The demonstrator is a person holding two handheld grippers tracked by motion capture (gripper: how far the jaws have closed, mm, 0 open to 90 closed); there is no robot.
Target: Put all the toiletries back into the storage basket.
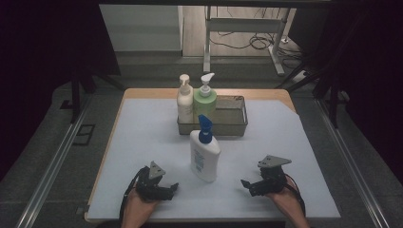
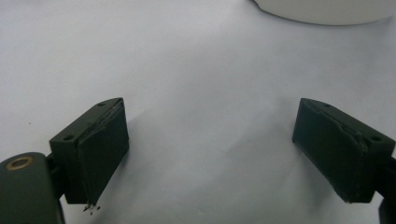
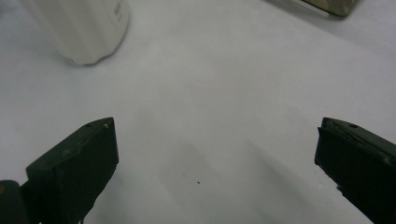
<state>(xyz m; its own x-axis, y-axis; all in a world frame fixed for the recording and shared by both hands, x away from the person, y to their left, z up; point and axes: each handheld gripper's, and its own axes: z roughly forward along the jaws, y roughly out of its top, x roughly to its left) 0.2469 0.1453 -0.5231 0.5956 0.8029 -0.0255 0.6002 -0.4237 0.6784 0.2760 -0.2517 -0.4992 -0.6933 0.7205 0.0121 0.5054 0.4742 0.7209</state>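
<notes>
1. Two grippers are resting near me: my left gripper (image 1: 174, 186) and right gripper (image 1: 245, 183), both with jaws standing wide apart, holding nothing.
2. Between them, the white bottle (image 1: 205, 156) is standing on the table (image 1: 142, 137), just before the tray (image 1: 237, 129).

White bottle (image 1: 205, 154), blue pump; green bottle (image 1: 205, 100); black claws.

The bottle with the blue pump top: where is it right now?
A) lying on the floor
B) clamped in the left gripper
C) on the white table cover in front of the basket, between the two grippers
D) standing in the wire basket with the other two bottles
C: the bottle with the blue pump is on the white cover, outside the basket, with the left gripper and right gripper open to either side.
</notes>
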